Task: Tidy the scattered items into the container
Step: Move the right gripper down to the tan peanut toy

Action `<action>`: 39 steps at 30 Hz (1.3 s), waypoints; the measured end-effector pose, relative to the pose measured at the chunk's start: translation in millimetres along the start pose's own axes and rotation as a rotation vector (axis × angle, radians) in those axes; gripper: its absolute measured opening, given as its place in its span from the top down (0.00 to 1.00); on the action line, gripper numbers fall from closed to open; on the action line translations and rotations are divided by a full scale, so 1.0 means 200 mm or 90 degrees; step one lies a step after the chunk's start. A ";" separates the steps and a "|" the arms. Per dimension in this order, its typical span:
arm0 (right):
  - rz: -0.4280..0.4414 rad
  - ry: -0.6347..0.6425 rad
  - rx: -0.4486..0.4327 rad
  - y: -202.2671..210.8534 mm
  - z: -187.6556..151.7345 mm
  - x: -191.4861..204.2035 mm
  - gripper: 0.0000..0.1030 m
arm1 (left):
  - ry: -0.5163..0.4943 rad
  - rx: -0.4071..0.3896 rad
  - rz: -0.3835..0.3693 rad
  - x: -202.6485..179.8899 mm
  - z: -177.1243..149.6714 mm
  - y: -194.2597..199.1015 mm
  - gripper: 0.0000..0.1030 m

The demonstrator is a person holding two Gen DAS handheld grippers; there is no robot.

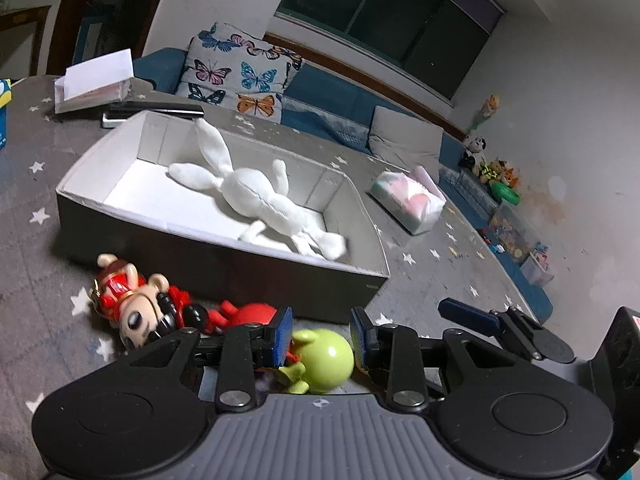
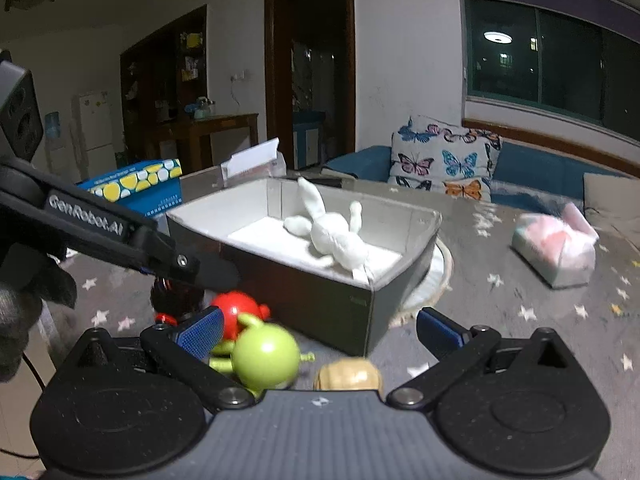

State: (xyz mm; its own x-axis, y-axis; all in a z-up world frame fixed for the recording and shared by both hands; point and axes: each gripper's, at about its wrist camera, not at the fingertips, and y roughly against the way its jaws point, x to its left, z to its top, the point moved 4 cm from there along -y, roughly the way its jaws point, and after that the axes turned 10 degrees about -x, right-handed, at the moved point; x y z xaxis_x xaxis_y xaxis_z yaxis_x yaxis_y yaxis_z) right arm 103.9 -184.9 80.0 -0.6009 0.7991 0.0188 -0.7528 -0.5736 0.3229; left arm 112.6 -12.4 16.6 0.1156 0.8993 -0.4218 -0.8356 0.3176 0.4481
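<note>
Left wrist view shows the left gripper [image 1: 322, 334] low over the grey star-patterned tablecloth [image 1: 436, 264], its two blue pads set narrow around a green round toy [image 1: 326, 360]. The toy sits between the pads; I cannot tell if they already touch it. Just behind it lies a red toy [image 1: 252, 314], and beside that a doll figure in red costume [image 1: 136, 308], lying on its side close against the dark outer wall of the container [image 1: 224, 264].

Right wrist view shows the right gripper [image 2: 320, 330] spread wide and holding nothing. Below its gap are the green round toy [image 2: 266, 356] and a small tan object [image 2: 347, 374] — partly hidden by the gripper body, so its kind is not clear. The left tool crosses this view from the left side.

Inside the container lies a white plush rabbit [image 1: 256, 196] on the white bottom. Further out on the cloth are a soft pink-and-white package [image 1: 408, 200], well apart from the container, a white paper box [image 1: 94, 82] and a blue box with yellow spots [image 2: 140, 188]. Behind the table stands a blue sofa with a butterfly cushion [image 1: 240, 72].
</note>
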 end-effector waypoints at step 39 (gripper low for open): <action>-0.012 -0.106 0.085 -0.03 -0.28 -0.15 0.00 | -0.055 0.100 -0.065 -0.25 -0.13 -0.27 0.67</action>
State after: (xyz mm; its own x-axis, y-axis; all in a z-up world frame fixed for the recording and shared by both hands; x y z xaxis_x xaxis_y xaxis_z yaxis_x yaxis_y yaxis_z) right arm 110.5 -215.8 24.9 -0.5263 0.8343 0.1642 -0.7145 -0.5386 0.4464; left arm 138.7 -82.3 -8.0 0.2474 0.8803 -0.4048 -0.7242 0.4456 0.5264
